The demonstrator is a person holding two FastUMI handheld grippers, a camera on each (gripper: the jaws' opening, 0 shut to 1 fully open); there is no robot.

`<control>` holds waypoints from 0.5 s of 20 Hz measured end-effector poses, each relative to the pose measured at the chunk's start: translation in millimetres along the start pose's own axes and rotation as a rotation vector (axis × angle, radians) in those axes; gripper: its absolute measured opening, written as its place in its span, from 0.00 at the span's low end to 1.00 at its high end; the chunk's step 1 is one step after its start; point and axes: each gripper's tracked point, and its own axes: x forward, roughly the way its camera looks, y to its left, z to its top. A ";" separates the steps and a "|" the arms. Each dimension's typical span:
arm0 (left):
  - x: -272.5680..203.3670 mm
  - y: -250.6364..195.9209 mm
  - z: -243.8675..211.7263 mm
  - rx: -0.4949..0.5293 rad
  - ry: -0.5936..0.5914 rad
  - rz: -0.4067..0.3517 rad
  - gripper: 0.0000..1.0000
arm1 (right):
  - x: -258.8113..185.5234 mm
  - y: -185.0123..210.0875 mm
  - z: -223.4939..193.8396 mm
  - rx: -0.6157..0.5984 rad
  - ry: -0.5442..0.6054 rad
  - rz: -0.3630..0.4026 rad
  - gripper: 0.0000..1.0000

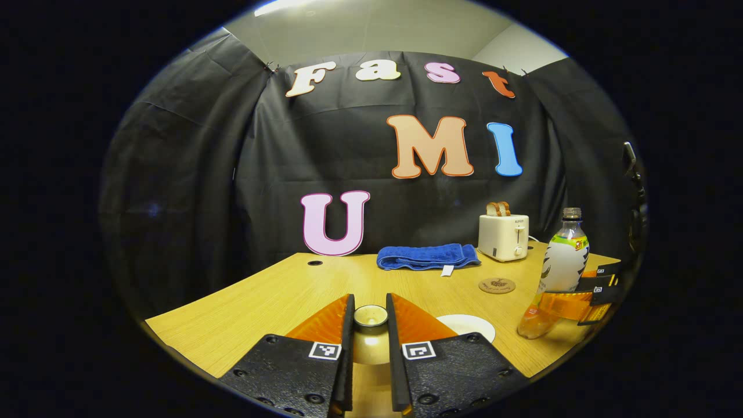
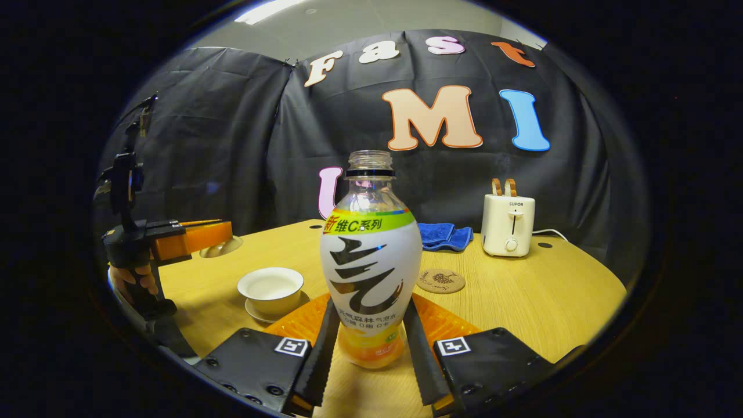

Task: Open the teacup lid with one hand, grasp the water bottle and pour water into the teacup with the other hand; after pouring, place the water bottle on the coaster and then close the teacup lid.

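Observation:
In the left gripper view my left gripper is shut on the teacup lid, holding it by its knob above the table. The white teacup's rim peeks out to the right of my fingers. In the right gripper view the open teacup stands on its saucer, with the left gripper holding the lid up and to its left. My right gripper is shut on the uncapped water bottle, which stands upright. The bottle leans slightly in the left gripper view. The round coaster lies bare behind the bottle.
A cream toaster with bread slices stands at the back right, and a folded blue towel lies to its left. A hand holds the left gripper at the table's left edge. The wooden table has bare room on the right.

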 end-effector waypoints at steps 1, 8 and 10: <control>-0.4 0.8 0.6 0.002 -0.002 0.001 0.23 | 1.5 -1.8 1.6 -0.028 0.006 -0.007 0.66; -0.5 12.7 -3.4 -0.003 0.002 0.018 0.23 | 13.8 -7.6 9.7 -0.267 -0.002 -0.048 0.66; -0.7 15.2 -4.5 0.000 0.006 0.020 0.23 | 17.1 -6.7 13.3 -0.352 -0.012 -0.060 0.67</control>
